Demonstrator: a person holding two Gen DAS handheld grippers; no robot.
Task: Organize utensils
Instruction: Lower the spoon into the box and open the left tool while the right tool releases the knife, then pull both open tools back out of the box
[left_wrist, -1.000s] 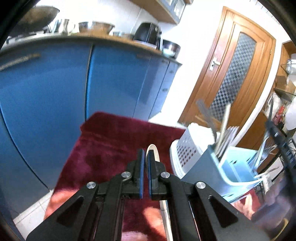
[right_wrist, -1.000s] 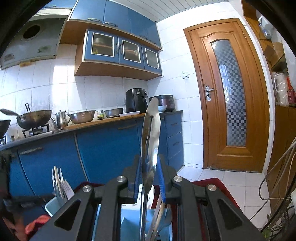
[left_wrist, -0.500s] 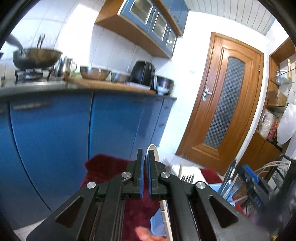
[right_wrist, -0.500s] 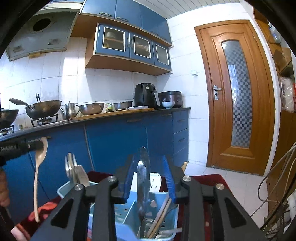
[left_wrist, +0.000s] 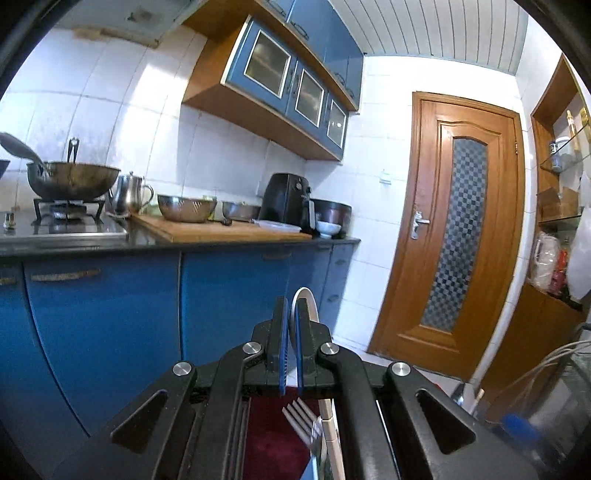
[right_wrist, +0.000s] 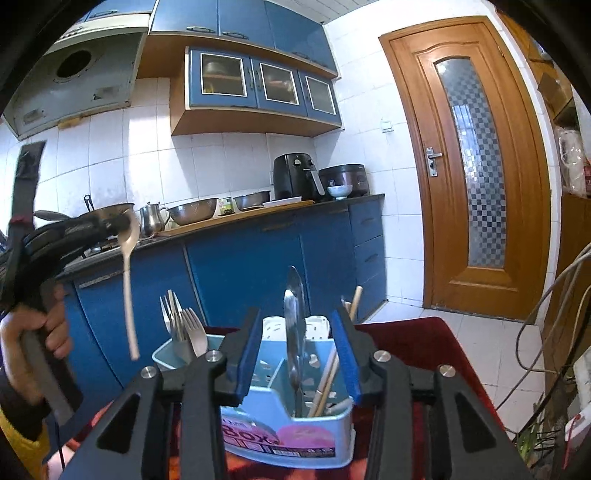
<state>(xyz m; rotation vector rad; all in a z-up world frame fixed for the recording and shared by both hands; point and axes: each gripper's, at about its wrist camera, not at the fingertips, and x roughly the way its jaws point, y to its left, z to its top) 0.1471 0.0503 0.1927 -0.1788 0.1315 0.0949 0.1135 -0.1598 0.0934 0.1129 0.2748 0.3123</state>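
My left gripper (left_wrist: 290, 306) is shut on a cream plastic spoon (left_wrist: 305, 300), whose handle hangs down below the jaws. In the right wrist view that left gripper (right_wrist: 125, 221) is held high at the left by a hand, with the cream spoon (right_wrist: 127, 288) dangling from it. My right gripper (right_wrist: 297, 317) hovers over a light blue caddy (right_wrist: 280, 424), and its jaws are opening. A metal spoon (right_wrist: 294, 325) stands in the caddy between them, untouched by the pads. Several forks (right_wrist: 184, 328) fill the caddy's left compartment, and chopsticks (right_wrist: 332, 369) lean in the right one.
The caddy stands on a dark red rug (right_wrist: 424, 343). Blue base cabinets (right_wrist: 258, 266) run behind it under a counter with pans and bowls. A wooden door (right_wrist: 476, 166) is at the right. Loose cables (right_wrist: 546, 332) hang at the far right. Fork tines (left_wrist: 303, 421) show under the left gripper.
The left gripper has risen with the cream spoon, and its view tilted up from the rug to the wall cupboards. The right jaws opened off the metal spoon, which dropped into the caddy.
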